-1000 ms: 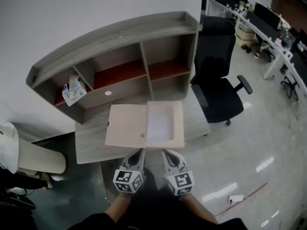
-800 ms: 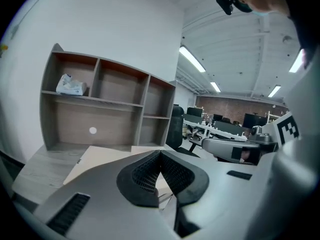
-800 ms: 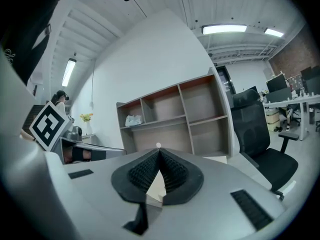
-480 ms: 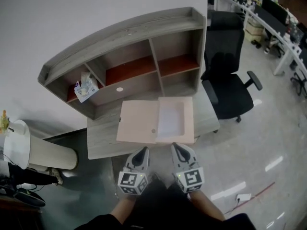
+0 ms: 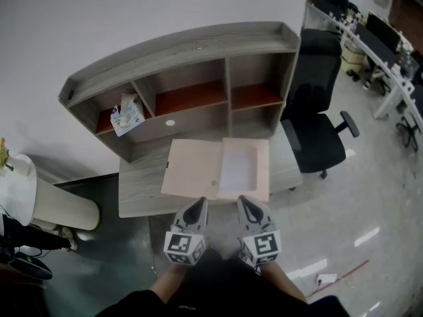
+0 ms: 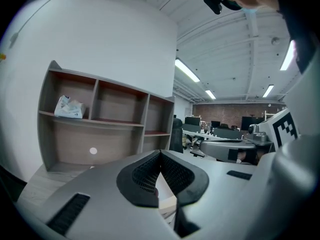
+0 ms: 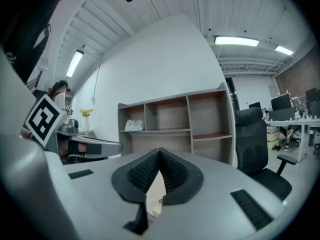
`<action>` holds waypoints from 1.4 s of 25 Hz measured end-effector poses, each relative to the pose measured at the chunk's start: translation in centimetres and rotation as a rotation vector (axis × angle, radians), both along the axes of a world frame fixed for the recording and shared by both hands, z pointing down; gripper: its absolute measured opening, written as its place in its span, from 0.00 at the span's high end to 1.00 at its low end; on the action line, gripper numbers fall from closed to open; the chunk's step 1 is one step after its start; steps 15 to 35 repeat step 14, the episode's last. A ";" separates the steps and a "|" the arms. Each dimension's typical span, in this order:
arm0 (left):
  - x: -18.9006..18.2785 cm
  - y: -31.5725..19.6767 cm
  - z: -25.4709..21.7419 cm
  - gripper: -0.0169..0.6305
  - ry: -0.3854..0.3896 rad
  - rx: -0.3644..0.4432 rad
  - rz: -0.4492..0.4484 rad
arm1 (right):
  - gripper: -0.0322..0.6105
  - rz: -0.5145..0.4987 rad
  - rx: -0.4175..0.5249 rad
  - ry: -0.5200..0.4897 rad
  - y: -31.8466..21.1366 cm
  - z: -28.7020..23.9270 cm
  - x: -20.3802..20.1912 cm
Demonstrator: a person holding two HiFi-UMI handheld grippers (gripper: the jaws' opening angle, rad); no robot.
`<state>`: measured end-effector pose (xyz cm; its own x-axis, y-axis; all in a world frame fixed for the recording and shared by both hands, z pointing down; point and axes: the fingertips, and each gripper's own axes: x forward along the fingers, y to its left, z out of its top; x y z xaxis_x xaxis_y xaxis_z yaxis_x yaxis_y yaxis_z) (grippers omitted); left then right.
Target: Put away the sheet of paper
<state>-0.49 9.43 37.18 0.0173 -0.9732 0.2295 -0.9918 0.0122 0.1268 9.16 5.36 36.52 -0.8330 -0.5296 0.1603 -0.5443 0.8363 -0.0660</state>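
An open beige folder (image 5: 195,169) lies flat on the grey desk (image 5: 140,202). A white sheet of paper (image 5: 239,169) rests in its right half. My left gripper (image 5: 199,203) and right gripper (image 5: 243,201) hover side by side just short of the folder's near edge, both shut and empty. In the left gripper view the left gripper (image 6: 160,154) shows its pads pressed together, with a sliver of the folder (image 6: 167,204) below them. The right gripper view shows the right gripper (image 7: 160,151) the same way, above a strip of the folder (image 7: 156,194).
A grey shelf unit (image 5: 185,51) with several open compartments stands at the back of the desk; a crumpled packet (image 5: 127,119) sits in its left one. A black office chair (image 5: 317,134) is right of the desk. A white cylinder (image 5: 16,190) stands at the left.
The head view has drifted, so the desk sits a little further right and lower in the picture. Both grippers stay shut, side by side at the folder's near edge. The folder has not moved.
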 end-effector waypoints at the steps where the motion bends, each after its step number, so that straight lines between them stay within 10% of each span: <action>1: 0.1 -0.2 -0.2 0.90 0.002 0.004 0.006 | 0.92 -0.003 0.006 0.006 0.0 -0.2 -0.2; 35: -0.9 -1.6 -0.7 0.90 0.005 0.021 0.047 | 0.92 -0.002 0.042 0.048 0.1 -1.4 -1.9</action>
